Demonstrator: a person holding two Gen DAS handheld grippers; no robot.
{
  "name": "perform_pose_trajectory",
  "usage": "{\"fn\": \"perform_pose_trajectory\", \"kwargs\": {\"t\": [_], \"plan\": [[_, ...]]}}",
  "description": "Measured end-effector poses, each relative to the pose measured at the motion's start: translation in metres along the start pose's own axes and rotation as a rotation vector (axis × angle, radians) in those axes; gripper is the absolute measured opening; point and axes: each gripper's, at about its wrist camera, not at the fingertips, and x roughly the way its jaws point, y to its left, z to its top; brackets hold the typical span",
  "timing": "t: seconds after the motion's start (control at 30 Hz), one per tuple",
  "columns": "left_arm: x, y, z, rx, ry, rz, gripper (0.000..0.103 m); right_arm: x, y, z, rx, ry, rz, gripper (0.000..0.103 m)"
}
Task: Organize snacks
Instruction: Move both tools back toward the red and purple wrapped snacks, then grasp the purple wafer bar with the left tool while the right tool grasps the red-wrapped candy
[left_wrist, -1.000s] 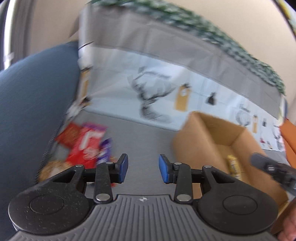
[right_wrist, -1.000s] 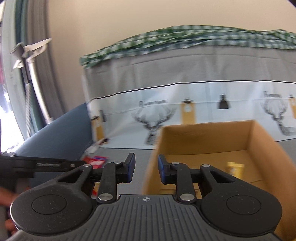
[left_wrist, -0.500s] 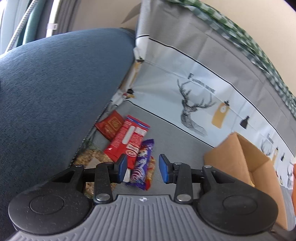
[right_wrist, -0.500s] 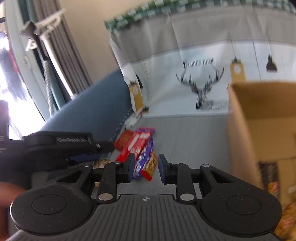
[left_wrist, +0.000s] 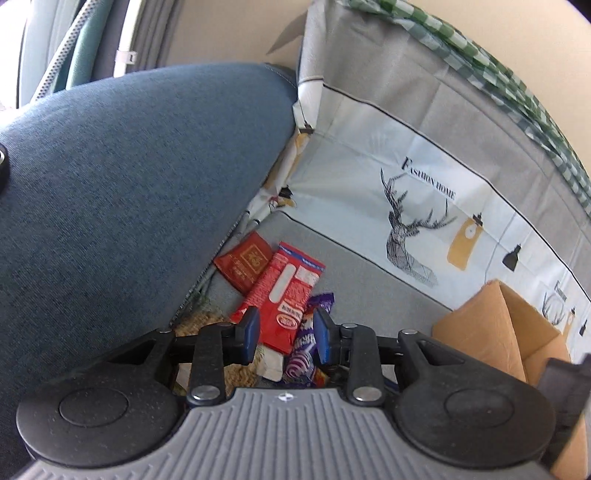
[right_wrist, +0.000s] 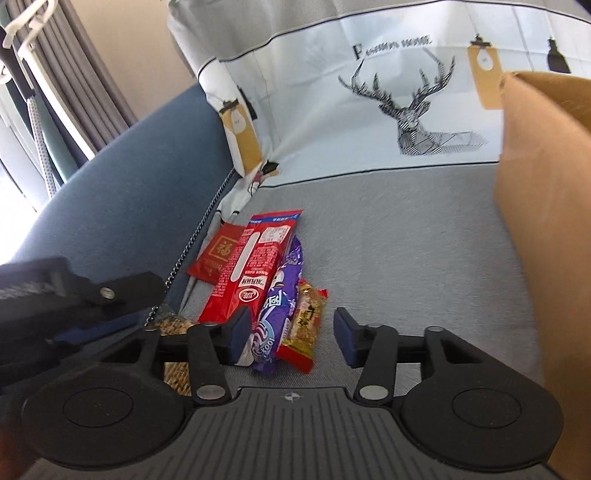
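A pile of snacks lies on the grey sofa seat by the blue armrest: a long red packet (right_wrist: 246, 273), a purple packet (right_wrist: 279, 306), a small peanut bar (right_wrist: 304, 325), a flat red square packet (right_wrist: 216, 254) and a grainy snack (right_wrist: 173, 326) partly hidden. The same red packet (left_wrist: 284, 299) and purple packet (left_wrist: 304, 347) show in the left wrist view. My left gripper (left_wrist: 284, 336) is open just above them, empty. My right gripper (right_wrist: 291, 338) is open wider over the purple packet and peanut bar, empty. A cardboard box (right_wrist: 546, 206) stands to the right.
The blue armrest (left_wrist: 122, 192) rises close on the left. A deer-print cover (right_wrist: 406, 96) hangs over the sofa back behind the pile. The left gripper's body (right_wrist: 74, 295) shows at the left edge of the right wrist view. The box (left_wrist: 495, 328) also shows at the left view's right edge.
Both grippers swung left from the cardboard box and came down close over the snack pile. The right jaws opened wider. Nothing was taken hold of.
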Motion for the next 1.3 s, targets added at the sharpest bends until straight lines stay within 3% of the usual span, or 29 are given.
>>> {"fn": "perform_pose_trajectory", "kwargs": {"t": [0.1, 0.27, 0.37, 0.63, 0.67, 0.7, 0.87, 1.0, 1.3], "plan": [[-0.003, 0.0, 0.002, -0.004, -0.024, 0.005, 0.035, 0.015, 0.004, -0.001, -0.015, 0.016, -0.008, 0.066], [-0.004, 0.0, 0.003, -0.01, -0.028, -0.001, 0.035, 0.032, 0.008, -0.006, -0.049, 0.054, -0.015, 0.064], [-0.004, 0.0, 0.003, -0.012, -0.029, 0.0, 0.035, 0.031, 0.012, -0.009, -0.113, 0.054, -0.027, 0.041], [-0.004, 0.005, 0.001, -0.015, 0.011, -0.016, 0.034, -0.001, 0.002, -0.019, -0.151, 0.092, -0.053, 0.035], [-0.002, 0.006, 0.0, -0.015, 0.028, -0.019, 0.034, -0.008, 0.001, -0.021, -0.171, 0.093, -0.057, 0.03], [-0.001, 0.007, -0.001, -0.014, 0.046, -0.025, 0.034, -0.015, 0.0, -0.024, -0.189, 0.093, -0.059, 0.015], [0.0, 0.005, -0.007, 0.003, 0.084, -0.032, 0.034, -0.054, -0.011, -0.048, -0.256, 0.14, -0.026, 0.013], [-0.002, -0.003, -0.012, 0.029, 0.093, -0.044, 0.034, -0.076, -0.022, -0.067, -0.284, 0.13, -0.006, 0.014], [0.027, -0.033, -0.03, 0.091, 0.227, -0.108, 0.034, -0.079, -0.024, -0.066, -0.274, 0.092, -0.044, 0.019]]}}
